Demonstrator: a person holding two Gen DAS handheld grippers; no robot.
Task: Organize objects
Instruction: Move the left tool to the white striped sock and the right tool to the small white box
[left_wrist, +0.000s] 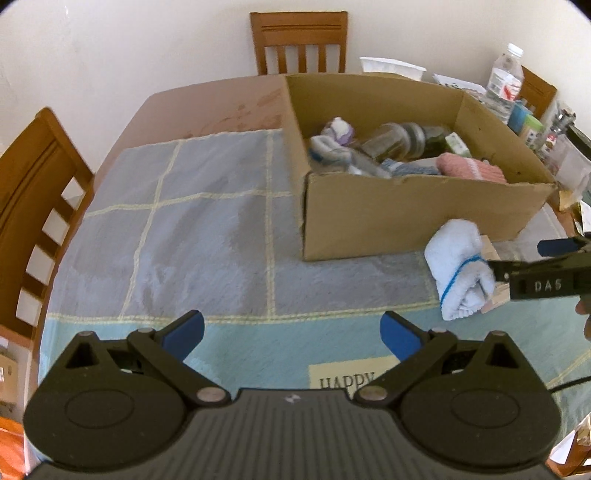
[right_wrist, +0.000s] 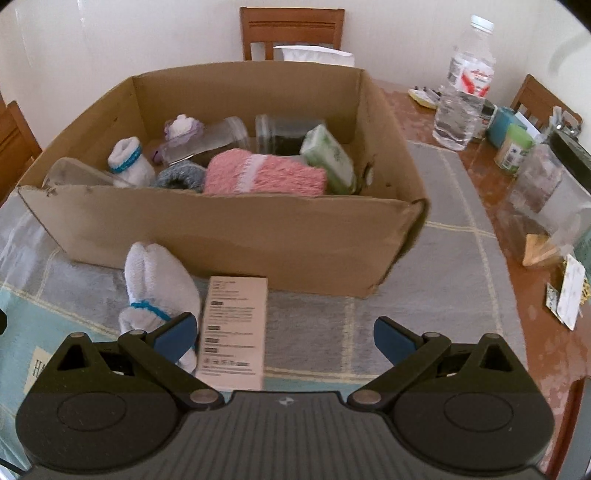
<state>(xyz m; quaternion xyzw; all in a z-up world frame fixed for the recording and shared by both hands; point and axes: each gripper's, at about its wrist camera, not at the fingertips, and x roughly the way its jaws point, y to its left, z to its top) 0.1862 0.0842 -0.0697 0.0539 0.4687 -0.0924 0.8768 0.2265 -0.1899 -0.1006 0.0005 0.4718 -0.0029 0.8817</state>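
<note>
Cardboard box (right_wrist: 229, 236) sits far on the checked cloth (left_wrist: 184, 221), already holding socks, jars, a pink knit and a green pack, likely so the loose things collect in one place. Two items remain outside, just near of its front wall: a rolled white sock (right_wrist: 155, 284) and, touching its right side, a small flat carton (right_wrist: 234, 325). Right gripper (right_wrist: 284, 339) hangs over them, jaws apart, empty. Left gripper (left_wrist: 291, 332) waits left over bare cloth, jaws apart.
</note>
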